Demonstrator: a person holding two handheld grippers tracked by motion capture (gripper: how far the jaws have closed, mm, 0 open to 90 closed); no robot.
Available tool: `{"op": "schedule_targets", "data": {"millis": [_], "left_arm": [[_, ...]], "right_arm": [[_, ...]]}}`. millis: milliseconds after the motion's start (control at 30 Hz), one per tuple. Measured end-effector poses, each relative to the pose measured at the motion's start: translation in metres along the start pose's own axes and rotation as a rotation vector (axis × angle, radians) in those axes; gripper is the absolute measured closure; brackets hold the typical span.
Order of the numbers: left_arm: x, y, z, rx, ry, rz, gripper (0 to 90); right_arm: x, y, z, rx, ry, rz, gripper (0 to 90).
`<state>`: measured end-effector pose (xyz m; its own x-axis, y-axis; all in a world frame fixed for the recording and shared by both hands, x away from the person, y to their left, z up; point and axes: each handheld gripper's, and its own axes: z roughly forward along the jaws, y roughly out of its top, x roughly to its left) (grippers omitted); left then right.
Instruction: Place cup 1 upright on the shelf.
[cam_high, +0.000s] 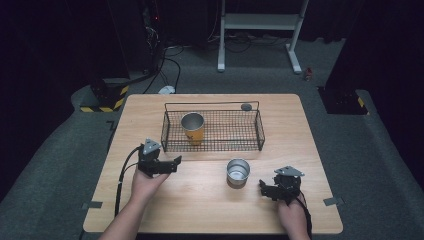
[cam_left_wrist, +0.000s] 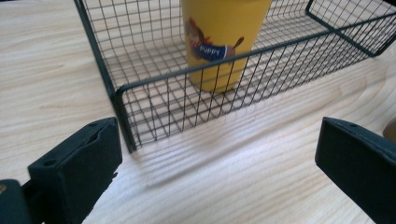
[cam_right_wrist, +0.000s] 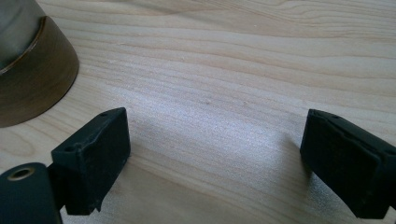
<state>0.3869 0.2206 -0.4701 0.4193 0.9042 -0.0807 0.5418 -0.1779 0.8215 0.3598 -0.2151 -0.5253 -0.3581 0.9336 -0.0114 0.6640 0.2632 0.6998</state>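
Observation:
A yellow cup (cam_high: 193, 128) with a cartoon print stands upright in the left part of a black wire basket (cam_high: 212, 145); in the left gripper view the yellow cup (cam_left_wrist: 219, 42) shows behind the wire basket's (cam_left_wrist: 122, 107) near corner. A steel cup (cam_high: 237, 172) stands on the table in front of the basket, and its base (cam_right_wrist: 28, 70) shows at the upper left of the right gripper view. My left gripper (cam_high: 176, 162) is open, just off the basket's front left corner; the left gripper (cam_left_wrist: 215, 158) holds nothing. My right gripper (cam_high: 262, 188) is open and empty right of the steel cup, as the right gripper (cam_right_wrist: 215, 158) view confirms.
The wooden table (cam_high: 165, 210) has bare room at the front and on both sides. A small dark round object (cam_high: 246, 106) lies behind the basket. Beyond the table are cables, a yellow-black striped block (cam_high: 105, 100) and a white frame's legs (cam_high: 295, 55) on the grey floor.

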Motion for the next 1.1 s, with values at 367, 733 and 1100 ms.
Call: {"op": "schedule_targets", "data": {"millis": [367,733,1100], "left_arm": [[0.009,-0.023,-0.011,0.034,-0.015,-0.01,1.1],[0.017,-0.052,-0.018,0.113,-0.005,0.022,2.3],[0.017,-0.077,-0.023,0.199,0.005,0.062,2.6]], "right_arm": [[0.0,0.0,0.0,0.0,0.0,0.0,8.3],[0.0,0.0,0.0,0.0,0.0,0.0,8.3],[0.001,0.0,-0.001,0.003,0.003,0.002,8.3]]}}
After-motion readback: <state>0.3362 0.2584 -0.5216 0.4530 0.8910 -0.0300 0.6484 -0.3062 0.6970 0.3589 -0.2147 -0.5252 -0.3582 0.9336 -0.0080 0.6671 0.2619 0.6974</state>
